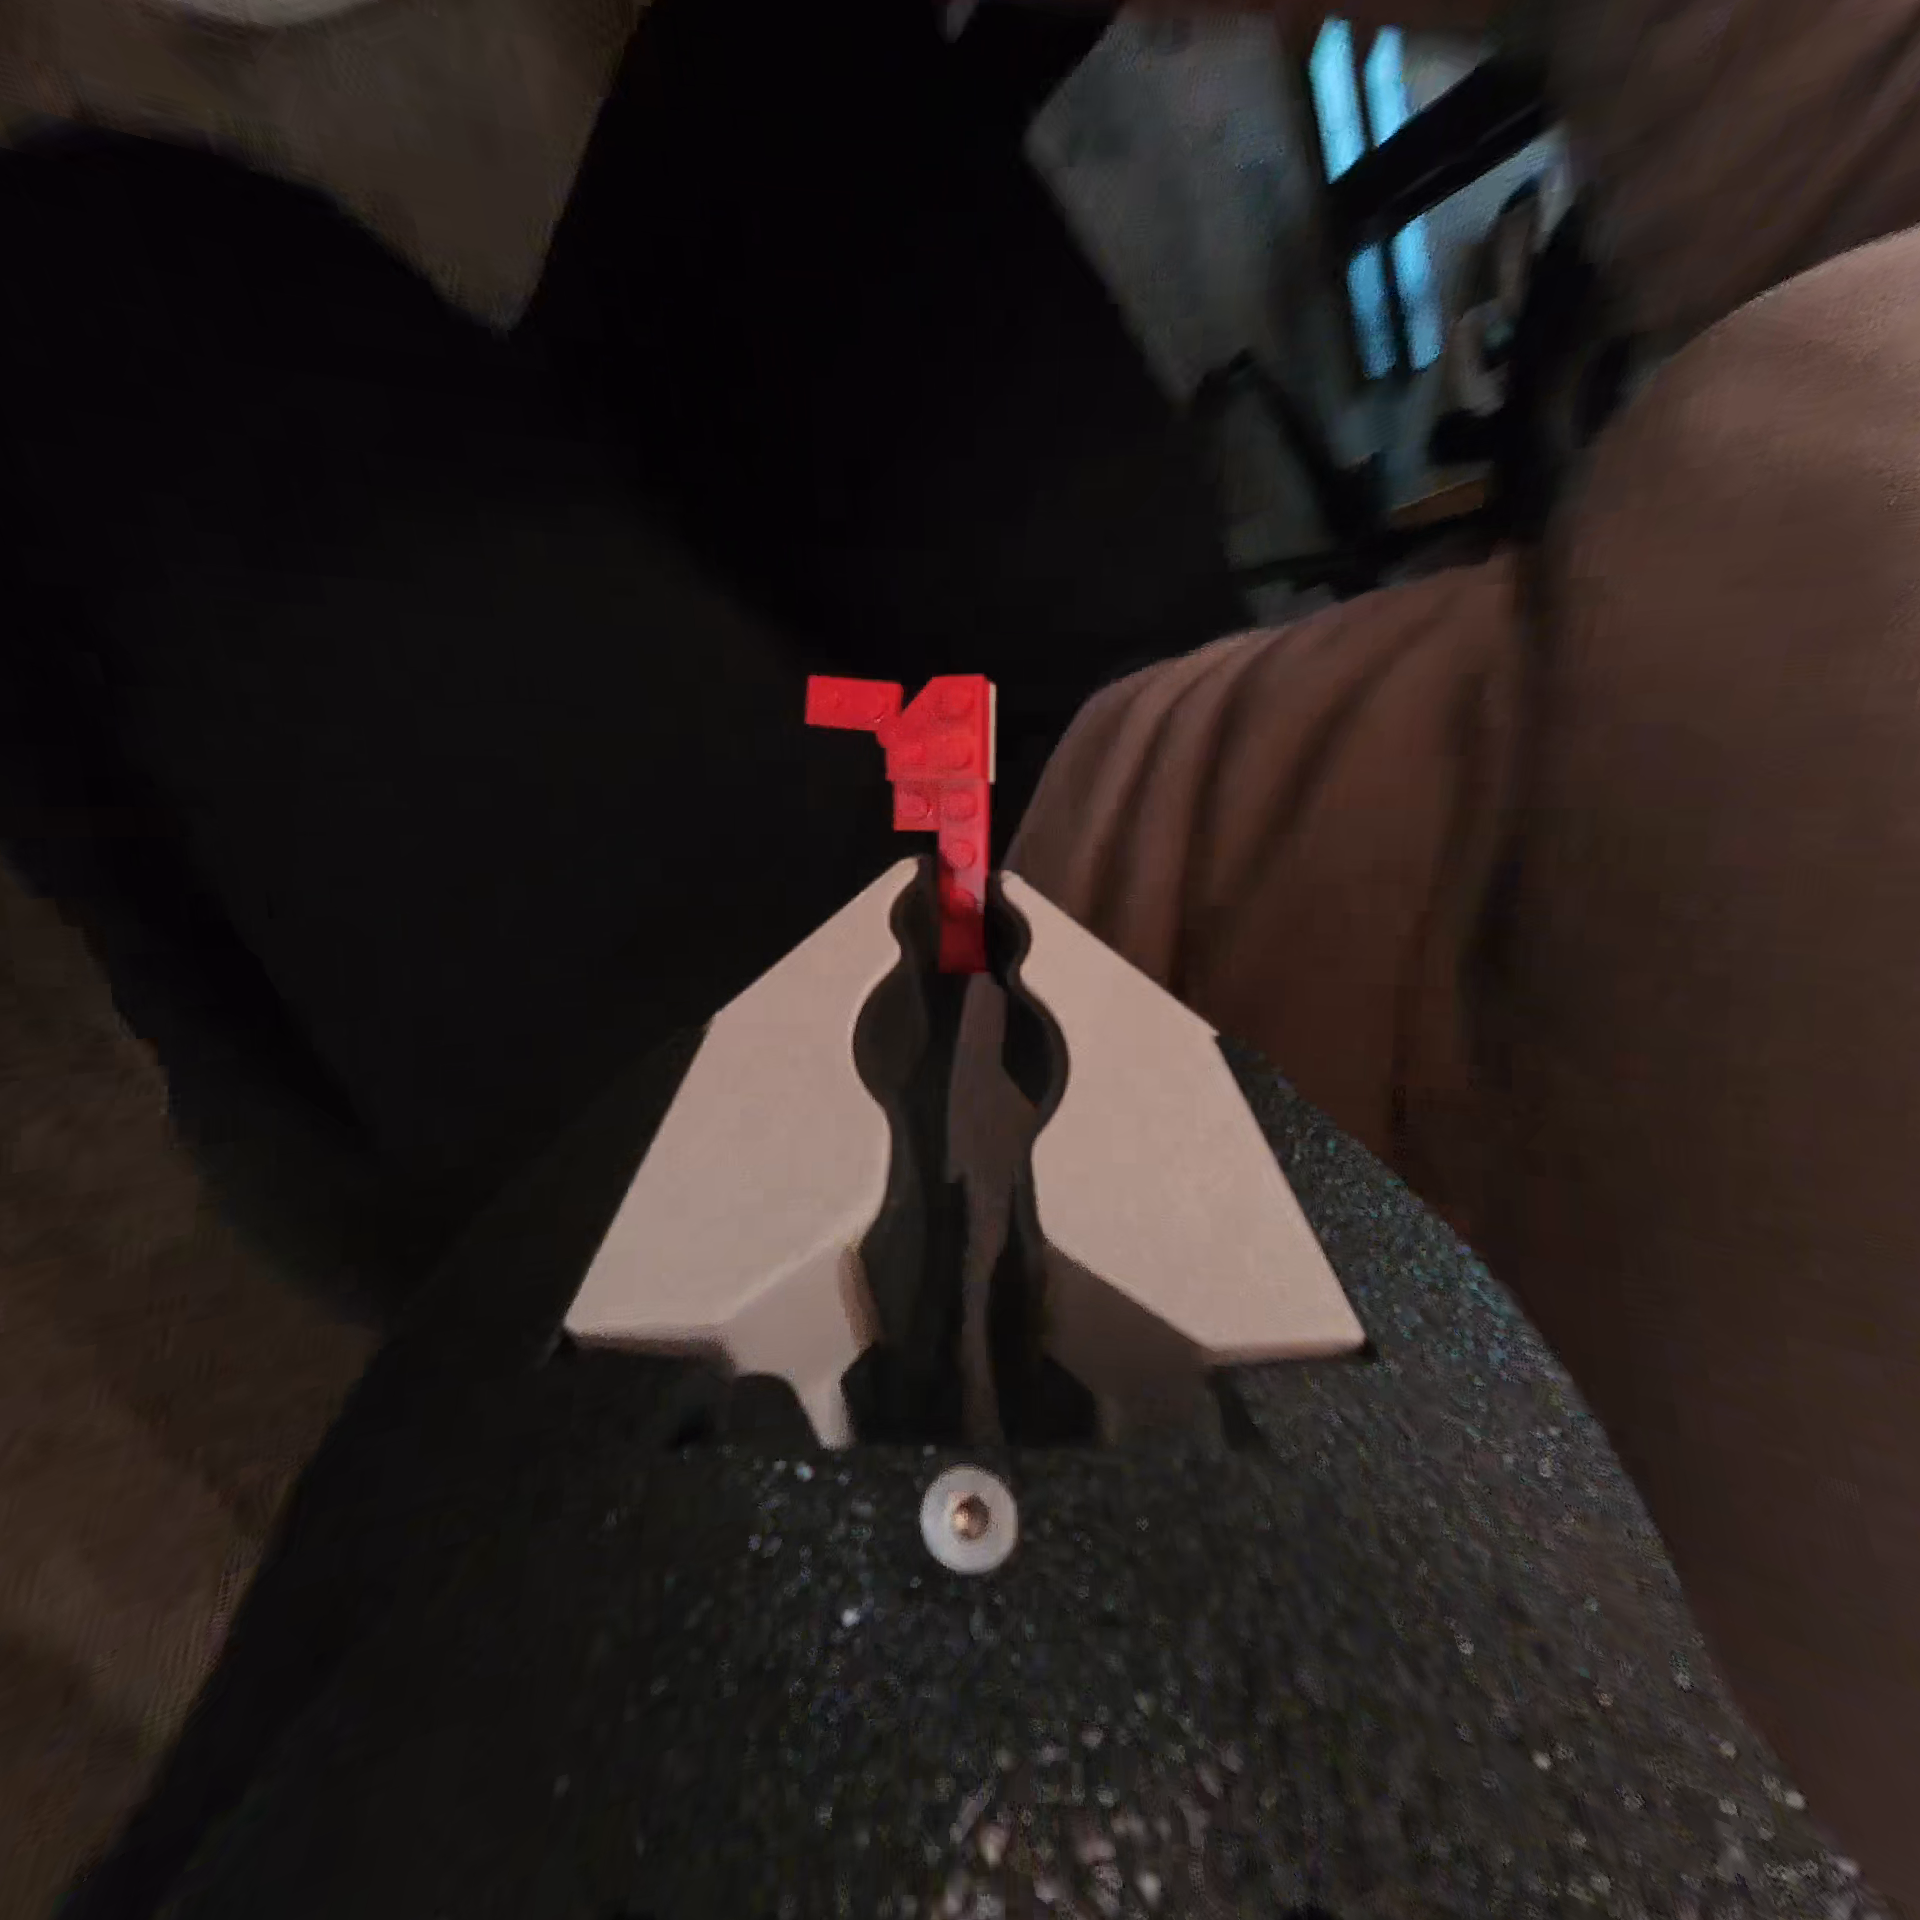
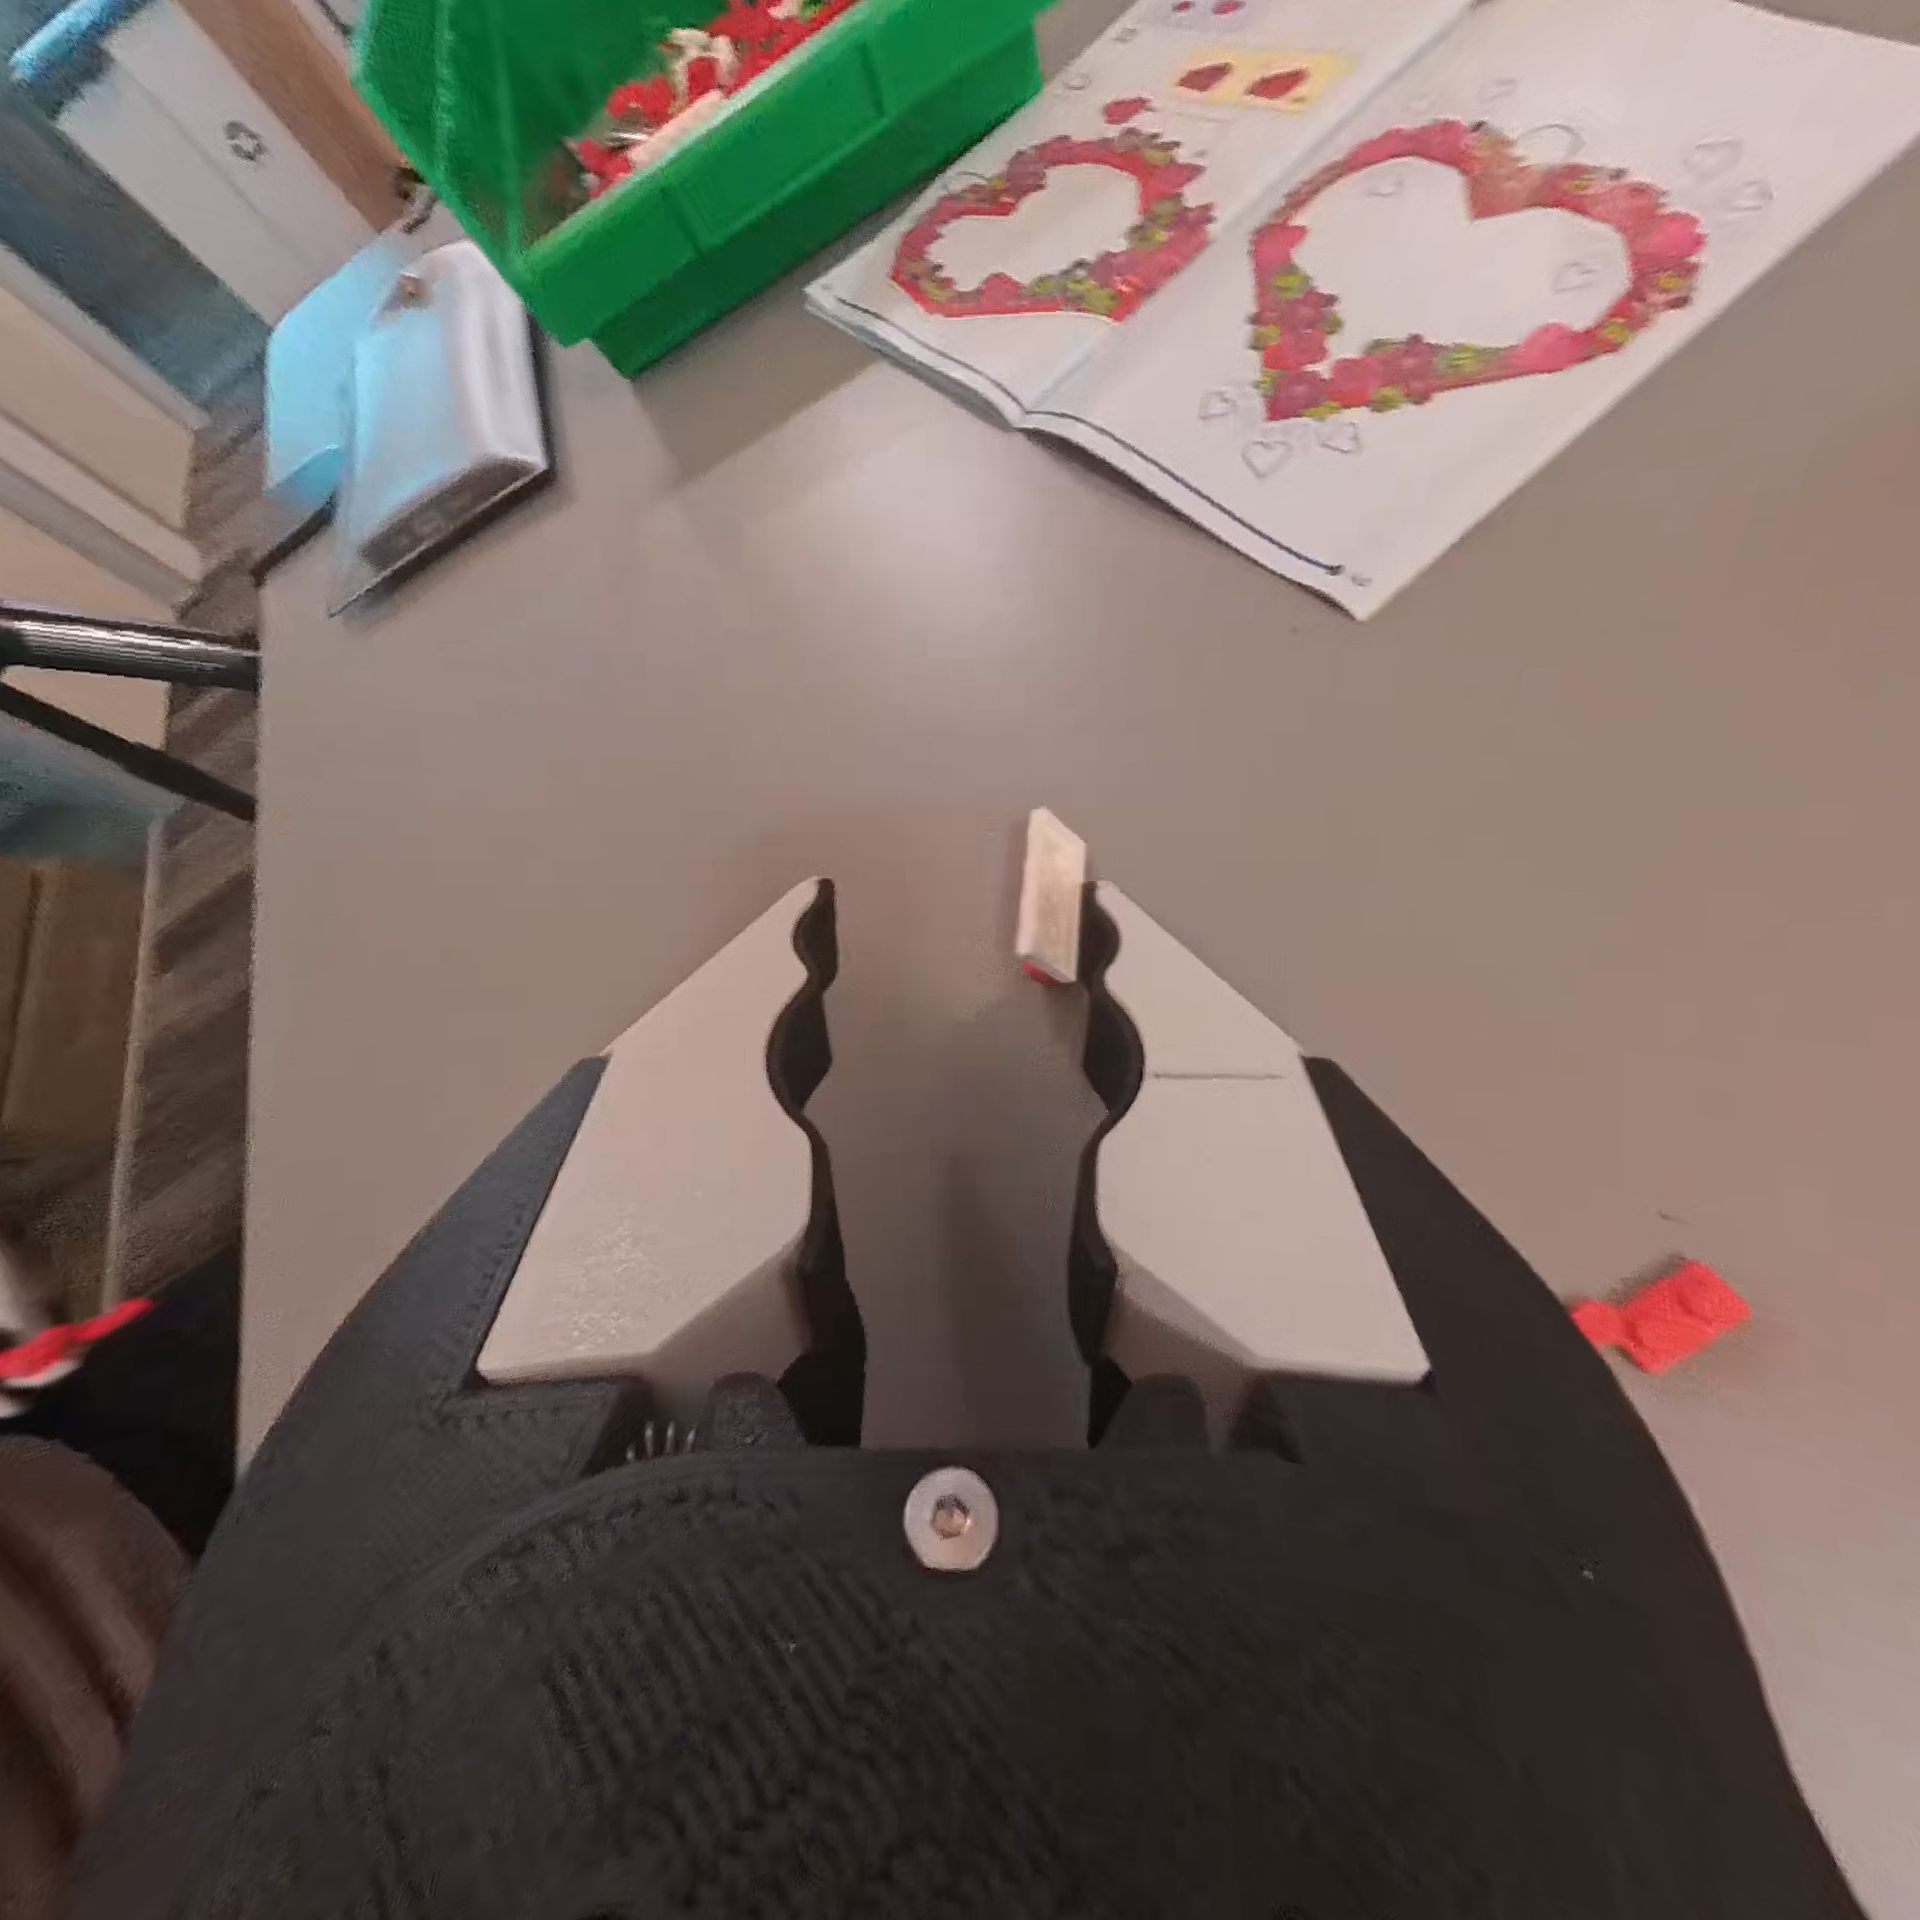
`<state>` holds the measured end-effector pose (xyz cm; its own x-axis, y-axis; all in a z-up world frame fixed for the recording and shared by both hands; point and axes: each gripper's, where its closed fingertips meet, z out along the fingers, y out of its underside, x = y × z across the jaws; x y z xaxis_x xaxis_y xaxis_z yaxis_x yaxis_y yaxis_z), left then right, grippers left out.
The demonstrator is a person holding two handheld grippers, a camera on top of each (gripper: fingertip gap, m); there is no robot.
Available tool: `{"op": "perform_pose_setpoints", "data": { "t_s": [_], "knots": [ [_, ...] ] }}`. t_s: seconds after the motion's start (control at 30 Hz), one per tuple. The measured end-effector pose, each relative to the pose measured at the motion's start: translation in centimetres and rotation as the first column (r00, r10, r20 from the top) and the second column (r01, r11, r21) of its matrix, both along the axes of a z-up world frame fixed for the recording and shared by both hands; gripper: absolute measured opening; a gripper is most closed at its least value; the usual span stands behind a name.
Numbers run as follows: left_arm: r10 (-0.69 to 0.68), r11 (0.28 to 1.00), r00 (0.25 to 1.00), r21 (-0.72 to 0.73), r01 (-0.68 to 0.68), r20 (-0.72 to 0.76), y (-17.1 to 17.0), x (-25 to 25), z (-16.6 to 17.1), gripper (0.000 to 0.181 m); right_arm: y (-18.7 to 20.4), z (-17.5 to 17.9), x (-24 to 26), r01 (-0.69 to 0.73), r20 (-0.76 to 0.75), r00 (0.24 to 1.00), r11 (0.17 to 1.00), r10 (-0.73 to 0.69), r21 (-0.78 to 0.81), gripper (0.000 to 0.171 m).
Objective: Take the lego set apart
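In the left wrist view my left gripper is shut on the lower end of a red lego assembly, a stack of thin red plates with a pale layer behind it, held upright against a dark background. In the right wrist view my right gripper is open above the grey table. A small white lego plate with a red bit at its lower end sits right next to the inside of the right fingertip; I cannot tell whether it touches it. A loose red lego piece lies on the table to the right.
A green bin with several red and white lego pieces stands at the far left. An open instruction booklet with heart pictures lies at the far right. A blue and white box sits by the table's left edge. Brown fabric fills the right of the left wrist view.
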<state>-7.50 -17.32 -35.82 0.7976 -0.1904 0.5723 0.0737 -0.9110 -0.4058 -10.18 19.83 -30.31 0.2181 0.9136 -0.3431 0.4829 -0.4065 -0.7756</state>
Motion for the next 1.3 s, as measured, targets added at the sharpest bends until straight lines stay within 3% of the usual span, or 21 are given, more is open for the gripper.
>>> {"op": "perform_pose_setpoints", "data": {
  "t_s": [0.03,0.1,0.17,0.23,0.33,0.43,0.6,0.73,0.83,1.03,1.1,1.2,1.3],
  "knots": [
    [-0.003,0.998,1.0,0.063,0.002,0.011,1.0,-0.2,1.7,0.007,0.4,0.2,0.1,0.014,-0.001,1.0,1.0,-0.014,0.02,0.053],
    [0.009,0.975,1.0,0.22,-0.005,-0.017,3.9,-1.5,5.1,0.007,0.8,1.8,0.0,0.022,-0.068,0.998,0.994,-0.015,0.106,0.056],
    [0.039,0.904,0.995,0.429,0.004,-0.092,7.8,-3.2,8.9,0.007,-0.7,4.9,-0.8,-0.037,-0.197,0.977,0.974,0.082,0.224,0.056],
    [0.109,0.8,0.968,0.598,0.05,-0.227,12.0,-5.3,12.1,0.006,-3.8,7.6,-1.3,-0.14,-0.312,0.92,0.944,0.235,0.299,0.049],
    [0.254,0.598,0.837,0.759,0.258,-0.485,18.4,-7.8,16.0,0.006,-8.3,10.0,-1.5,-0.332,-0.449,0.812,0.928,0.374,0.171,0.036],
    [0.299,0.506,0.664,0.704,0.498,-0.685,23.7,-7.7,16.7,0.006,-9.5,11.4,-1.6,-0.419,-0.574,0.739,0.908,0.354,0.02,0.031],
    [0.363,0.407,0.275,0.417,0.812,-0.89,29.5,-5.8,15.4,0.006,-7.5,12.3,-1.1,-0.382,-0.662,0.709,0.921,0.245,-0.068,0.028],
    [0.357,0.37,0.148,0.285,0.885,-0.922,31.6,-5.1,13.9,0.006,-5.9,12.4,-0.4,-0.359,-0.682,0.705,0.927,0.195,-0.107,0.024],
    [0.354,0.353,0.146,0.277,0.894,-0.924,32.4,-4.9,13.3,0.006,-4.9,11.4,-0.4,-0.296,-0.639,0.747,0.952,0.184,-0.072,0.004],
    [0.358,0.367,0.16,0.296,0.882,-0.92,34.1,-5.1,12.7,0.006,-3.8,10.4,-0.4,-0.263,-0.613,0.777,0.958,0.14,-0.116,0.011],
    [0.36,0.36,0.16,0.295,0.885,-0.919,34.6,-5.0,12.5,0.006,-3.0,10.1,-0.5,-0.208,-0.601,0.791,0.974,0.113,-0.09,0.003],
    [0.296,0.39,0.224,0.332,0.859,-0.928,35.4,-5.0,11.6,0.006,-2.6,9.6,-0.5,-0.112,-0.544,0.825,0.988,0.151,0.105,0.003],
    [0.201,0.434,0.346,0.4,0.807,-0.916,36.2,-4.7,10.7,0.006,-2.8,9.4,-0.5,-0.037,-0.455,0.862,0.922,0.225,0.386,0.002]
  ]
}}
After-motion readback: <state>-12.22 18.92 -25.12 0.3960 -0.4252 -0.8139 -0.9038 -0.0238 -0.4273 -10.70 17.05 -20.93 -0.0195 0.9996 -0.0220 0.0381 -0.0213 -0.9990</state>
